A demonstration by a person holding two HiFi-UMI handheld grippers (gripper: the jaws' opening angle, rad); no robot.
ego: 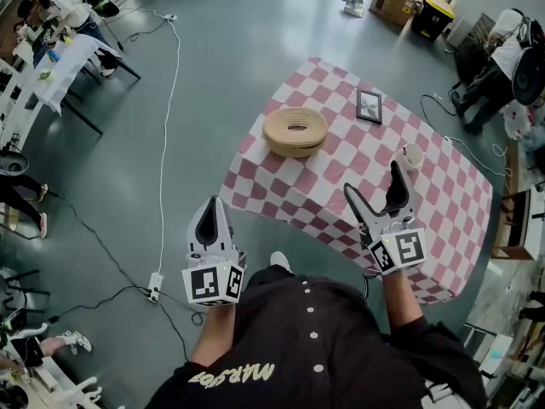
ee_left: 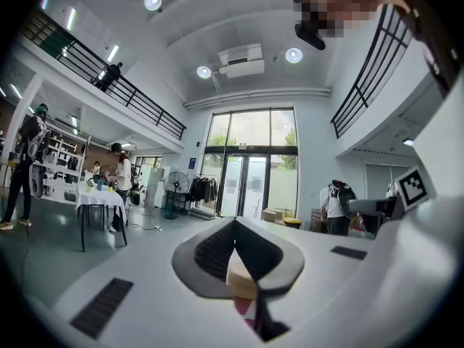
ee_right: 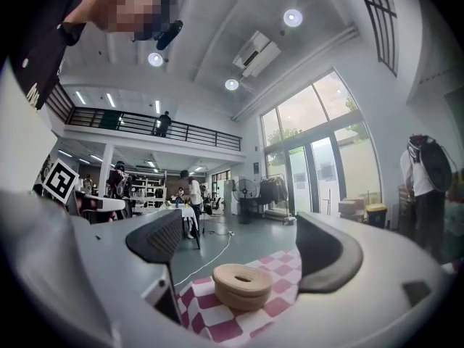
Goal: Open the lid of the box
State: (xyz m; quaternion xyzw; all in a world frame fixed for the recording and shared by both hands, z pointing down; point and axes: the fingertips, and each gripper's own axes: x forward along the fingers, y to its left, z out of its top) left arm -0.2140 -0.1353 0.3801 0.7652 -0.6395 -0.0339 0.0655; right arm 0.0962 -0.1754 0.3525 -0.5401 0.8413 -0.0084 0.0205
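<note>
Well short of the round box (ego: 295, 131), left gripper (ego: 213, 205) pinched together on nothing, right gripper (ego: 371, 178) spread wide, empty.

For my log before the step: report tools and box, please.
Left tool shut, right tool open, both empty. Round box closed, untouched. Nothing between tools and box.

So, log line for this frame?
phase: pre-contact | left gripper: shut, empty, over floor | right gripper: open, empty, over table edge | box: on table, untouched
</note>
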